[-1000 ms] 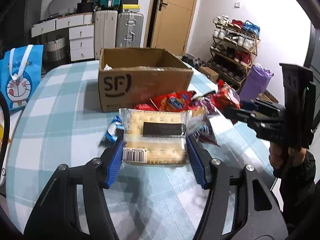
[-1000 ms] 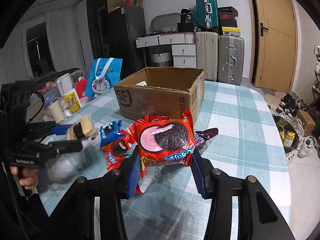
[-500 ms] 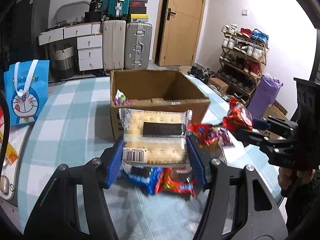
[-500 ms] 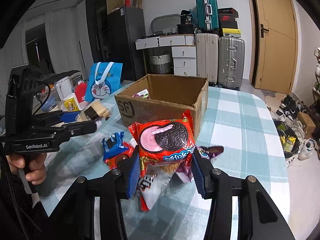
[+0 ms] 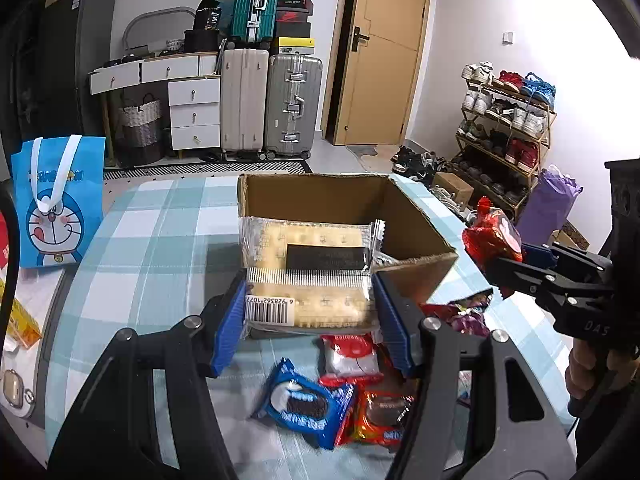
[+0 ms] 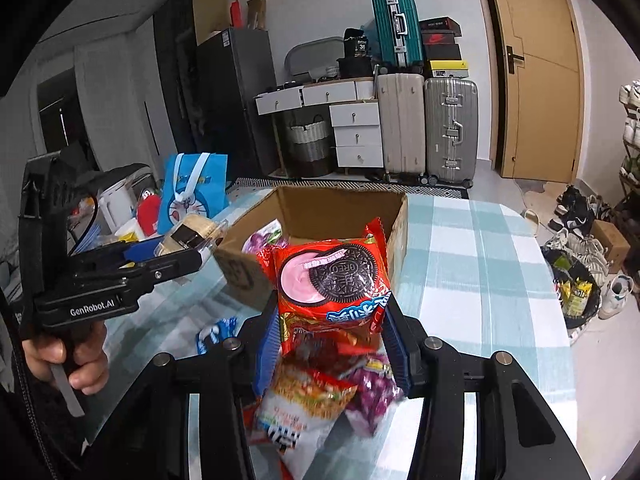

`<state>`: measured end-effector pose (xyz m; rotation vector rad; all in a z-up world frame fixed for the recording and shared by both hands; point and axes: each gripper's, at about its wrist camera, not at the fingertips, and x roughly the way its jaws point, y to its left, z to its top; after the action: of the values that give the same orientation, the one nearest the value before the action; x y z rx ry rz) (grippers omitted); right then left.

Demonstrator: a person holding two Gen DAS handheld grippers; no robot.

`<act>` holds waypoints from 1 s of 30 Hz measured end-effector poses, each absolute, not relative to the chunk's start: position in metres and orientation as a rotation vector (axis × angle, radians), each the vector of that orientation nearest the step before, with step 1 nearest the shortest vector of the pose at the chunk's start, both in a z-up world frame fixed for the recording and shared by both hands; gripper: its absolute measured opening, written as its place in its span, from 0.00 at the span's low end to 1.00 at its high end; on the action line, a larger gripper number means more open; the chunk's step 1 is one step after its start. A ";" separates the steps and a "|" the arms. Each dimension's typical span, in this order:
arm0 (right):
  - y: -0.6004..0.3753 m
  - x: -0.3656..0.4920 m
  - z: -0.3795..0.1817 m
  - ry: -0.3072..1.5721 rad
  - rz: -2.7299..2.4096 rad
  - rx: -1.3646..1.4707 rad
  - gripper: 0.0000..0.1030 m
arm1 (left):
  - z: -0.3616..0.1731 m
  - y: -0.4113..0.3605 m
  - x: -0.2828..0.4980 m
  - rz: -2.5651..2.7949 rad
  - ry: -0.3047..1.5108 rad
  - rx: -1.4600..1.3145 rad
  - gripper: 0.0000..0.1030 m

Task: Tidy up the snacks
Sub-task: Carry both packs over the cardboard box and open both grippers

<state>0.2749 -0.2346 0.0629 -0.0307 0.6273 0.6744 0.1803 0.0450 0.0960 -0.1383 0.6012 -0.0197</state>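
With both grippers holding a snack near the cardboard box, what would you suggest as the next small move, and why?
Probably carry the left gripper forward over the cardboard box and release: its cracker pack is already at the near rim, while the right gripper with the red Oreo pack sits slightly short of it.

A cardboard box (image 5: 412, 236) stands on the table (image 5: 160, 240), loose snack packets (image 5: 340, 396) before it, a bag (image 5: 56, 208) to its left.

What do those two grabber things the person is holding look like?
Both are black plastic tools with a pistol handle. The left gripper and right gripper each have two black fingers with ribbed blue pads and silver screws. White lettering reads "GenRobot.AI" on the left one's side. A dark sleeve with a zip shows at the hand.
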 end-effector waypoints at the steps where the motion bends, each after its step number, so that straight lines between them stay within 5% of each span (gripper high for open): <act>1: -0.232 0.278 0.064 0.631 0.678 -0.028 0.46 | 0.096 0.046 0.184 -0.020 0.603 -0.141 0.56; 30: -0.188 0.352 0.053 0.681 0.680 -0.003 0.46 | 0.076 0.061 0.295 0.046 0.615 -0.116 0.56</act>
<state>0.3524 -0.1885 0.0526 -0.0026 0.6811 0.6798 0.2952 0.0608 0.0757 -0.1159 0.6150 0.0460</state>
